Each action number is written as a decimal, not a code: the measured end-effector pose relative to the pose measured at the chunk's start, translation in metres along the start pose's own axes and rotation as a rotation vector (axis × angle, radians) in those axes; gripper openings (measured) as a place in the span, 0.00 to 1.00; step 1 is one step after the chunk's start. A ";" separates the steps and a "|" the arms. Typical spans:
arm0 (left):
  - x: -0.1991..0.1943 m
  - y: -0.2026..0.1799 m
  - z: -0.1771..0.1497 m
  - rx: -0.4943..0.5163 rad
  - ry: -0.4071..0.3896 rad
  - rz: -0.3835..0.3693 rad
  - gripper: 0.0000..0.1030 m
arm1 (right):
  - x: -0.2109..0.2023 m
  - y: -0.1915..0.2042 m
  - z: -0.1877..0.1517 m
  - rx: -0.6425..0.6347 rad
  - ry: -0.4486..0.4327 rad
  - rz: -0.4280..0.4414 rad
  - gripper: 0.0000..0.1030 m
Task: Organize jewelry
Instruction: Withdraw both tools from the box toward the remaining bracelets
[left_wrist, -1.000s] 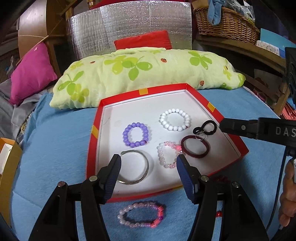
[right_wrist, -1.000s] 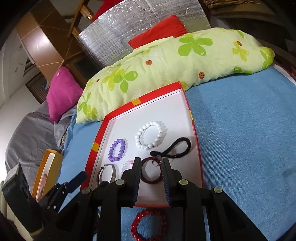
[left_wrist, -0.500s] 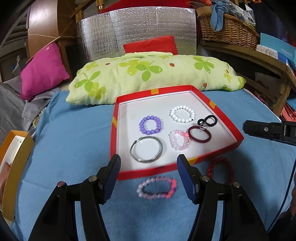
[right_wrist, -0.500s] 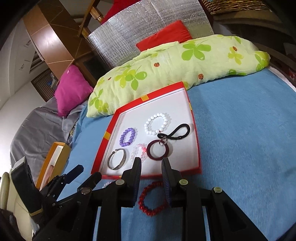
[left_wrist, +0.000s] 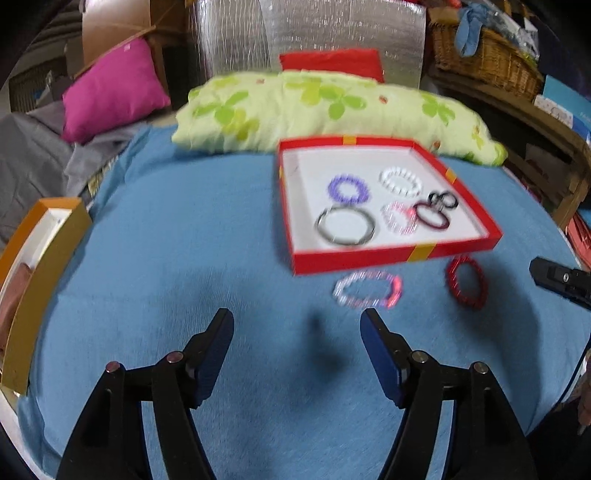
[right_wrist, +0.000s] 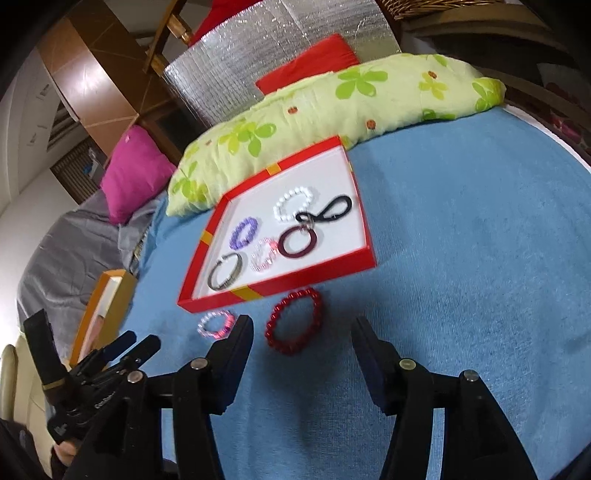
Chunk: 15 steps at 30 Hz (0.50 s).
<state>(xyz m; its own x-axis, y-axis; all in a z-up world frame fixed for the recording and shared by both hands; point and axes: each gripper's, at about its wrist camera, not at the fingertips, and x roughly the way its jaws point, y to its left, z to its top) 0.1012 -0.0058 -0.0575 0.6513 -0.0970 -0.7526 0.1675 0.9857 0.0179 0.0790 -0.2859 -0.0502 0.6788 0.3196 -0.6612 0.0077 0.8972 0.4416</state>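
A: Backing away from the tray (left_wrist: 391, 254), both claws now sit farther from it than a second ago, over the blue bed (left_wrist: 207, 236) rather than above the tray floor. What does that mean for the task?

B: Judged from the layout, a placing step is over and the next pick is being lined up. The right claw (right_wrist: 302, 332) has just been opening: its jaws stand spread with nothing between the pads, and the red bracelet (right_wrist: 294, 321) lies on the bed just ahead of them. The left claw (left_wrist: 297, 326) has also been opening a little; it is spread and empty, with bare bed between its fingers.

A: And the tray's contents?

B: Five pieces lie on its white floor: a purple bracelet (left_wrist: 348, 189) and a white one (left_wrist: 400, 181) at the far side, a metal bangle (left_wrist: 345, 225) at the near left, a pale pink bracelet (left_wrist: 398, 218) beside it, and a dark red ring linked to a black loop (left_wrist: 436, 210) at the right.

A: What is left outside?

B: Two pieces, both on the bed just in front of the tray's near wall: a pink-and-clear bracelet (left_wrist: 367, 290) and the red one. An orange box (left_wrist: 40, 273) stands well apart at the left; its contents cannot be told.
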 end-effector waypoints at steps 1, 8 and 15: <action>0.003 0.001 -0.003 0.007 0.017 0.002 0.70 | 0.003 0.000 -0.001 -0.006 0.007 -0.004 0.58; 0.014 0.002 -0.007 0.022 0.066 0.006 0.70 | 0.029 0.009 -0.006 -0.067 0.073 -0.027 0.58; 0.022 0.001 -0.003 0.004 0.094 0.009 0.70 | 0.055 0.032 -0.016 -0.129 0.121 -0.042 0.58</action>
<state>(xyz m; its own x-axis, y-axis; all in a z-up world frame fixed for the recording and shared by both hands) 0.1129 -0.0059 -0.0759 0.5808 -0.0741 -0.8107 0.1648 0.9859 0.0279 0.1050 -0.2353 -0.0820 0.5864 0.3085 -0.7490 -0.0653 0.9396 0.3359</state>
